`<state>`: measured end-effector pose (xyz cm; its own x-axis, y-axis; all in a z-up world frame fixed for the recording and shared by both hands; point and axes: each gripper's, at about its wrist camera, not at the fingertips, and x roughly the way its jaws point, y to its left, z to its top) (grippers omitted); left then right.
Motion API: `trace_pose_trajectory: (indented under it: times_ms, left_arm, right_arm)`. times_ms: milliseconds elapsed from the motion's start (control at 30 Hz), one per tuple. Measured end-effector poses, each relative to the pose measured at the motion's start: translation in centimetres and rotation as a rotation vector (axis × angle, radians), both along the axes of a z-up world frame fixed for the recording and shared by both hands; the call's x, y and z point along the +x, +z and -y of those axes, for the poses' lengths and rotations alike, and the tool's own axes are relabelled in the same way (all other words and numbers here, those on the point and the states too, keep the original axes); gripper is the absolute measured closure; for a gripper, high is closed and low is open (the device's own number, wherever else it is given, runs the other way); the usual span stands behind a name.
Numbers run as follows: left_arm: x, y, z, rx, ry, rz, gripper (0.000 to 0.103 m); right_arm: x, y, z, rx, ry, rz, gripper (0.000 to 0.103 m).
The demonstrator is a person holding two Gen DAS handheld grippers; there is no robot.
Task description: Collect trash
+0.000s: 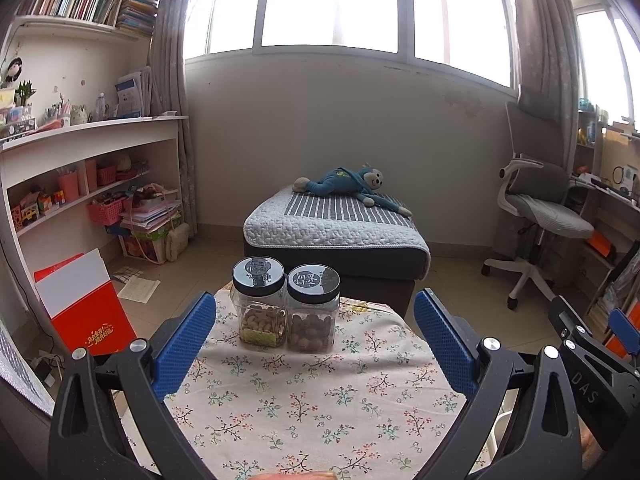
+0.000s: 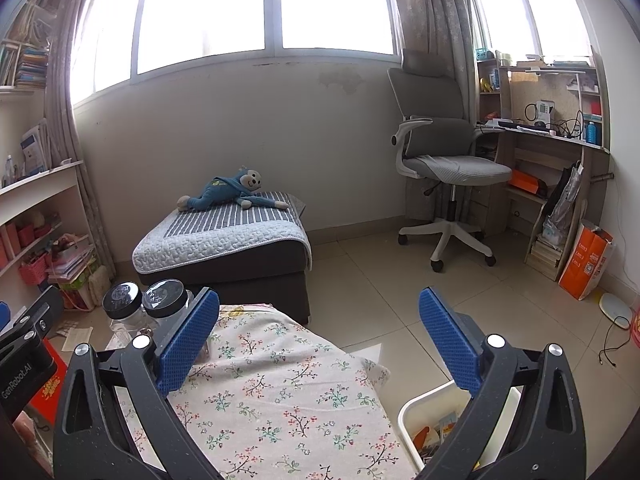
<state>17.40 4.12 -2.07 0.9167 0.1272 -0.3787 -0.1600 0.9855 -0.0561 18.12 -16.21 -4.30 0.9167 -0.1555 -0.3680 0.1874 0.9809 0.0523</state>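
Both wrist views face window wall, low over floral table (image 1: 304, 400); share jars (image 1: 286, 308), ottoman (image 2: 224, 248).

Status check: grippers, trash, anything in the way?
Left gripper open, empty; right gripper open, empty. White bin beside table, wrappers inside. Only two jars on the floral cloth; no loose trash visible.

Floral cloth tablecloth (image 1: 304, 400), 2 clear plastic jars (image 1: 262, 308)
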Motion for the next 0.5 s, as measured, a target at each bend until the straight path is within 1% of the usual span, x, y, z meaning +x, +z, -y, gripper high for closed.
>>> trace_pose_trajectory:
  times_ms: [100,333,500]
  left_arm:
    - [-0.06,-0.01,-0.06,-0.001,-0.001,0.003,0.007]
    - [-0.09,0.02,0.33,0.012,-0.020,0.025,0.011]
    - [-0.13,0.08,0.65,0.018,-0.021,0.028,0.011]
  right_arm:
    - [-0.01,-0.03,0.11,0.001,0.001,-0.002,0.007]
    - [0.04,-0.11,0.10,0.001,0.002,-0.004,0.007]
    - [-0.15,-0.16,0.22,0.000,0.000,0.003,0.007]
